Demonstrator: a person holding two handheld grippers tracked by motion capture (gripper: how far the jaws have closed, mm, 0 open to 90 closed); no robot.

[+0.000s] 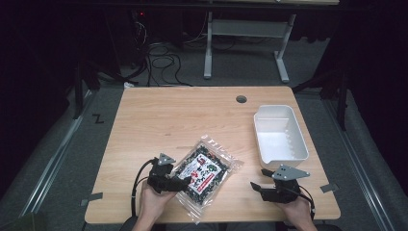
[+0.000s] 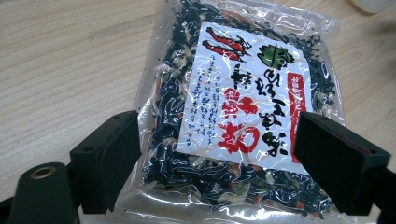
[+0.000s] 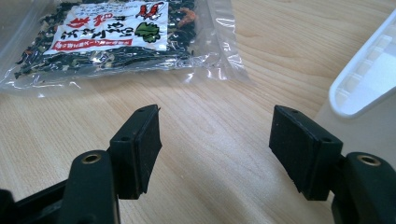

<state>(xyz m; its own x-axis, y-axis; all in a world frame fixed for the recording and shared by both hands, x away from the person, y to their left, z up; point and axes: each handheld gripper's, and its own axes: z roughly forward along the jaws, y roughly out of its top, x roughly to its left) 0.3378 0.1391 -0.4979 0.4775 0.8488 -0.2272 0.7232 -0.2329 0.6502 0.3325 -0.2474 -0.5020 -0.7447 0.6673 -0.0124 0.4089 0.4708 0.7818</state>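
Note:
A clear plastic bag of dark dried flakes [image 1: 208, 172] with a white label in red and black print lies flat on the table's front middle. My left gripper [image 1: 184, 185] is at the bag's near left edge. In the left gripper view it is open [image 2: 217, 135], its jaws standing wide to either side of the bag [image 2: 243, 107] just above it. My right gripper [image 1: 260, 179] rests open near the front right, pointing left. In the right gripper view nothing but bare wood lies between its jaws [image 3: 215, 126], and the bag [image 3: 112, 32] is farther off.
An empty white plastic tray [image 1: 279, 134] stands at the right side of the wooden table [image 1: 183, 115], close behind my right gripper, with its rim [image 3: 369, 79] in the right gripper view. A round cable hole [image 1: 241, 99] is near the far edge.

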